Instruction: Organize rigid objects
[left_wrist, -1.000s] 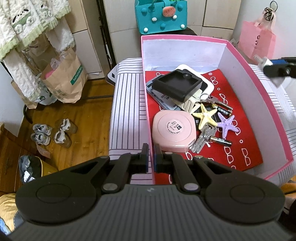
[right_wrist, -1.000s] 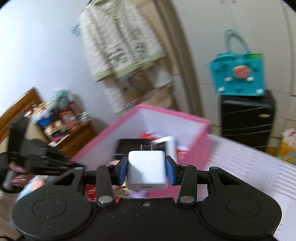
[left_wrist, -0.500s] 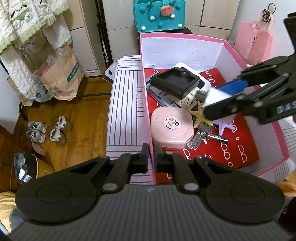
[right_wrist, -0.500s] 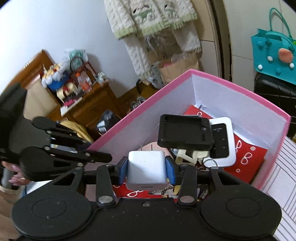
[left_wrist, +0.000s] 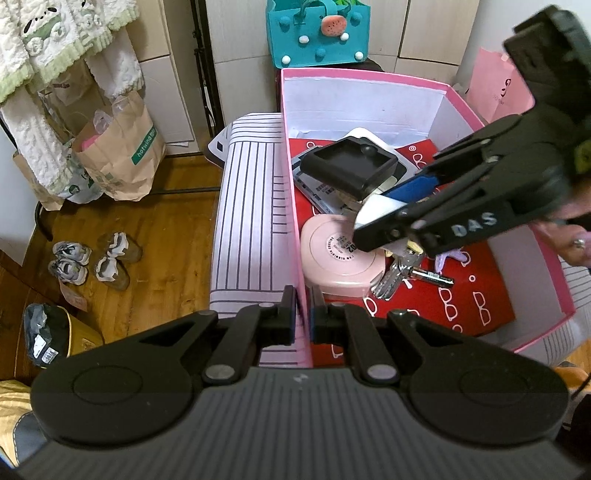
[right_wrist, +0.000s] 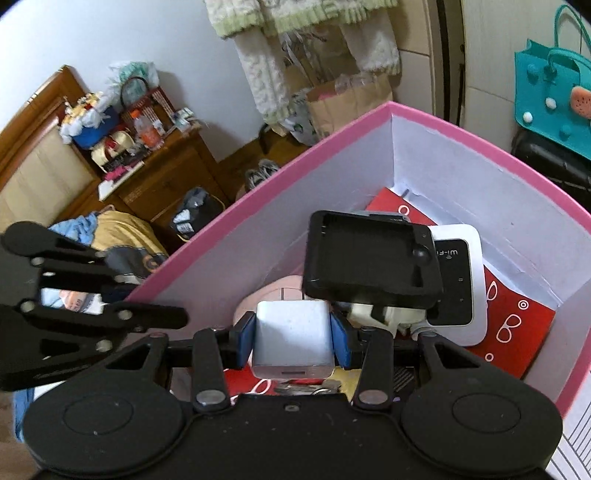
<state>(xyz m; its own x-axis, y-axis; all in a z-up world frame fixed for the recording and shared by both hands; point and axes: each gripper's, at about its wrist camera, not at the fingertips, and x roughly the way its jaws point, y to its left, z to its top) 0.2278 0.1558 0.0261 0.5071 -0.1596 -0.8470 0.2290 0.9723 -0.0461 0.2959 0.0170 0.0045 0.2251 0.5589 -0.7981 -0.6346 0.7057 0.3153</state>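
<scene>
White charger (right_wrist: 291, 338) clamped in right tongs (right_wrist: 292, 341) over pink box (left_wrist: 369, 74), left tongs (left_wrist: 302, 314) pinching box wall.

Box (left_wrist: 373, 99) on striped surface (left_wrist: 251, 221); round case (left_wrist: 332, 264) inside, keys (left_wrist: 397, 273) right.
</scene>
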